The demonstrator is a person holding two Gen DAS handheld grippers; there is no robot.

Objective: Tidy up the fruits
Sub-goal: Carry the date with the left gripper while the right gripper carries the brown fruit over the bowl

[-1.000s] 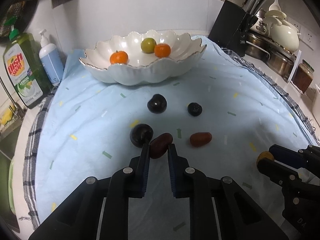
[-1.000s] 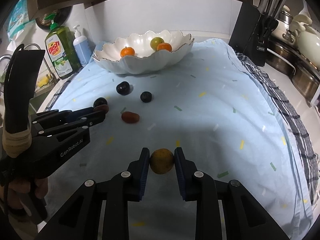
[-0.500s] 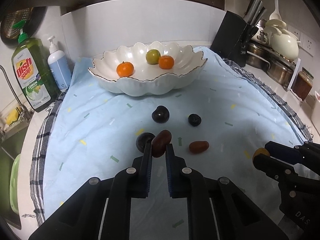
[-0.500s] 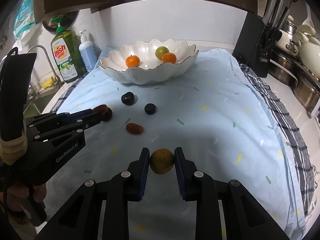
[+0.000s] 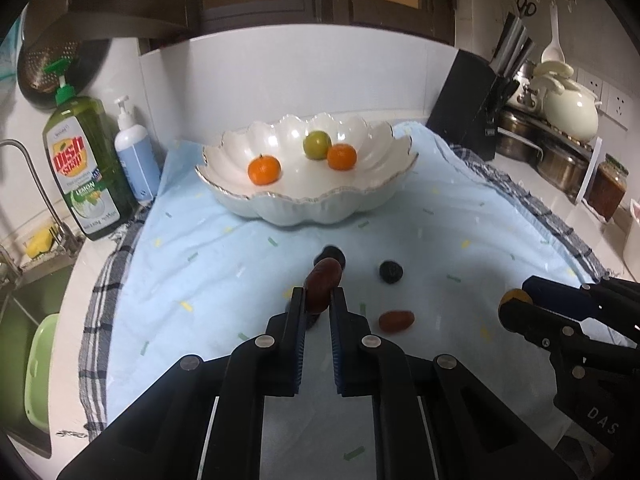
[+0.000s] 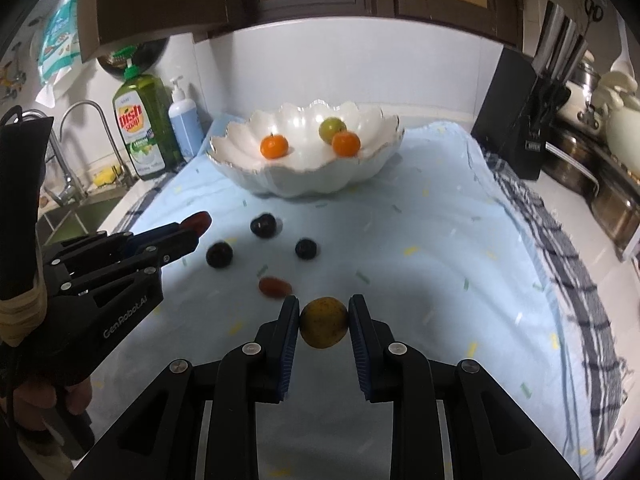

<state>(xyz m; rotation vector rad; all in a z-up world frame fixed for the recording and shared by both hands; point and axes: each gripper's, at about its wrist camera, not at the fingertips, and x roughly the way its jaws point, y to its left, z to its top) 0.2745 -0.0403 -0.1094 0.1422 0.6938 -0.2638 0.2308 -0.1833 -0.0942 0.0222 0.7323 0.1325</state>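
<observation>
My left gripper point(image 5: 319, 295) is shut on a dark red oblong fruit point(image 5: 322, 283) and holds it above the blue cloth. My right gripper point(image 6: 324, 314) is shut on a yellow round fruit point(image 6: 323, 321), also lifted. A white scalloped bowl point(image 5: 320, 204) at the back holds two oranges point(image 5: 264, 169) and a green fruit point(image 5: 316, 144). On the cloth lie a small red oblong fruit point(image 5: 396, 321) and dark round fruits point(image 5: 390, 271), point(image 6: 263, 225), point(image 6: 219, 255). The left gripper also shows in the right wrist view point(image 6: 195, 225), the right gripper in the left wrist view point(image 5: 514, 303).
A green dish soap bottle point(image 5: 86, 168) and a blue pump bottle point(image 5: 136, 156) stand left of the bowl, with a sink point(image 6: 80, 208) beyond. A black knife block point(image 5: 472, 108), pots point(image 5: 560, 160) and a jar point(image 5: 608, 186) stand at the right.
Both grippers have risen with their fruits and moved toward the bowl. The dark red fruit has left the cloth beside the dark round fruit.
</observation>
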